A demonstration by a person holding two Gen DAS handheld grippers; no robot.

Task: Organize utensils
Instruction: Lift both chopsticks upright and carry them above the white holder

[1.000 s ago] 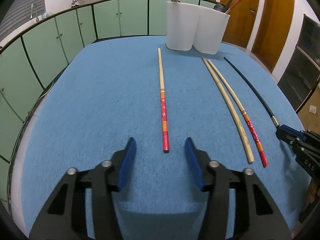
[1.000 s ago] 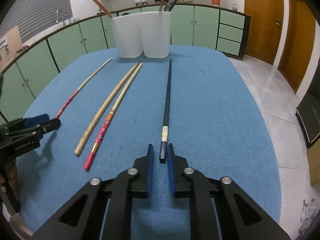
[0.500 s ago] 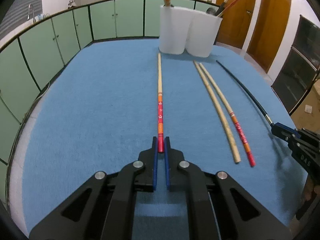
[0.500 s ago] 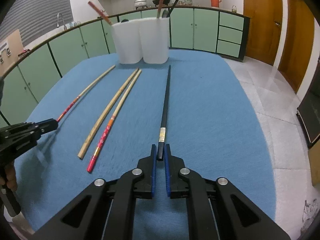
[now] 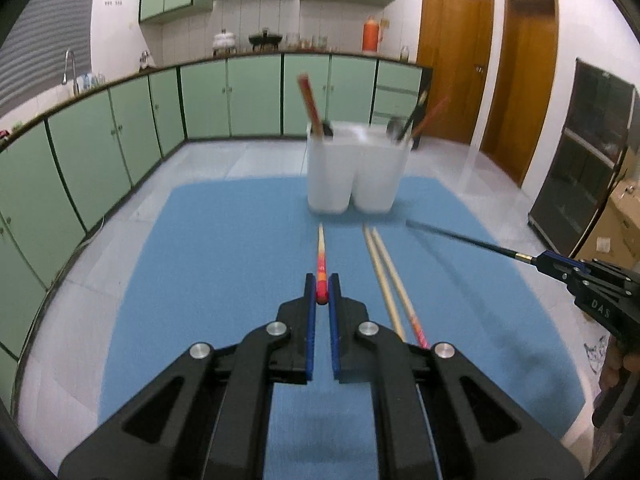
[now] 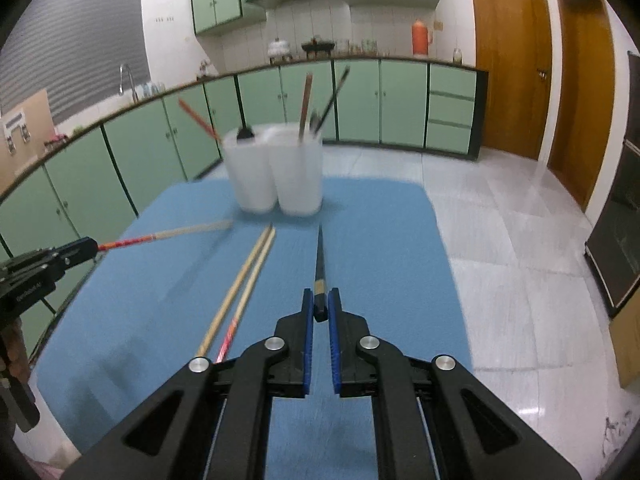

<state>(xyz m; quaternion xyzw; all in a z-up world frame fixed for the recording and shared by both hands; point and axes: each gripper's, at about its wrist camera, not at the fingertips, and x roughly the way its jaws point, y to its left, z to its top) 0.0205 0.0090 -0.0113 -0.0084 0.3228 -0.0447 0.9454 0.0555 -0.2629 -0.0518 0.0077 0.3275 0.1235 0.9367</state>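
Chopsticks are both lifted: left gripper (image 5: 322, 292) clamps the red-ended wooden chopstick (image 5: 321, 266), right gripper (image 6: 319, 308) the thin black chopstick (image 6: 319, 264), before the white twin plastic holder (image 5: 354, 170). Held by their ends, they may swing and miss its openings.

green cabinets (image 5: 256, 96), wooden doors (image 6: 508, 64), pale tiled floor (image 6: 512, 248), white walls

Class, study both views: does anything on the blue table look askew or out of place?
Only two chopsticks lying loose: a plain bamboo chopstick and a red-patterned bamboo chopstick on the blue tablecloth, outside the white plastic holder. Nothing spilled or damaged.
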